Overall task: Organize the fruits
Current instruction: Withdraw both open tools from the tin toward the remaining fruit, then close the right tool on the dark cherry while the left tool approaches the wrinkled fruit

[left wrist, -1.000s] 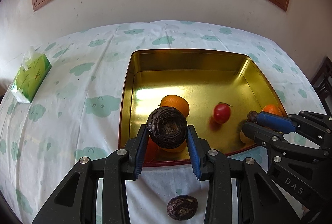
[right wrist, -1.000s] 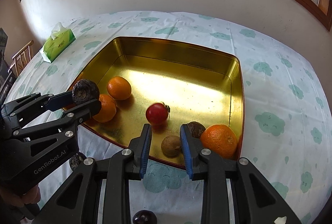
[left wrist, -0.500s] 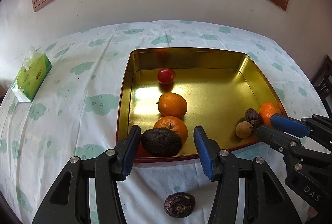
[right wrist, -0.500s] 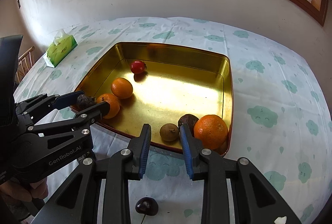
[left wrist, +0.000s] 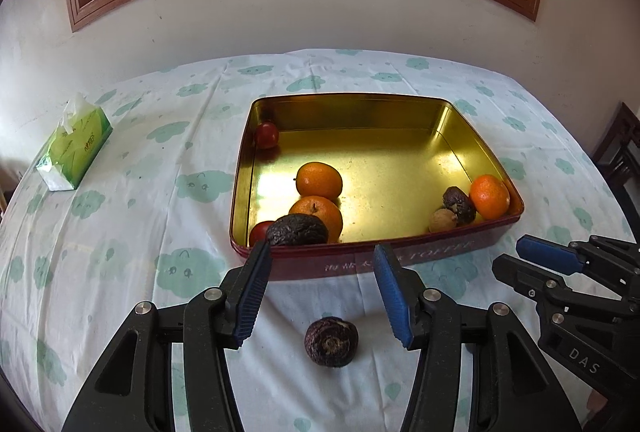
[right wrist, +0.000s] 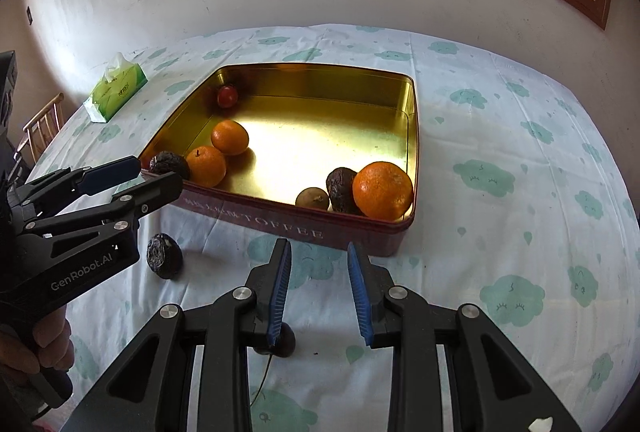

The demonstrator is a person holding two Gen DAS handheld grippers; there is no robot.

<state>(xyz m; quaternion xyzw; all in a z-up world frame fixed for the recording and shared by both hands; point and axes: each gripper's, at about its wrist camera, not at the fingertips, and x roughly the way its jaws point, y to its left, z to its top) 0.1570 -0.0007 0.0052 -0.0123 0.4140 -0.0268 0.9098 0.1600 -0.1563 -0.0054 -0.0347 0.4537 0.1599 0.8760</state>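
A gold tray [left wrist: 476, 152] holds three oranges, two red fruits, a small brown fruit [left wrist: 443, 220] and two wrinkled dark fruits. One of the dark fruits [left wrist: 297, 230] lies in the near left corner, just beyond my left gripper [left wrist: 322, 252]. That gripper is open with nothing between its pads. Another wrinkled dark fruit [left wrist: 331, 341] lies on the tablecloth below the left gripper. My right gripper [right wrist: 318, 245] hangs in front of the tray's near wall, jaws drawn close and empty. A small dark fruit [right wrist: 284, 344] with a stem lies on the cloth under its left finger.
A green tissue pack [left wrist: 74, 148] sits at the table's far left. The table carries a white cloth with green clouds, and a wall with a window stands behind it. A wooden chair [right wrist: 42, 128] is off the left edge. A hand [right wrist: 36, 348] holds the left gripper.
The left gripper opened and dropped the dark fruit into the tray's near left corner, then drew back. A red fruit rolled to the far left corner. The right gripper also backed away.
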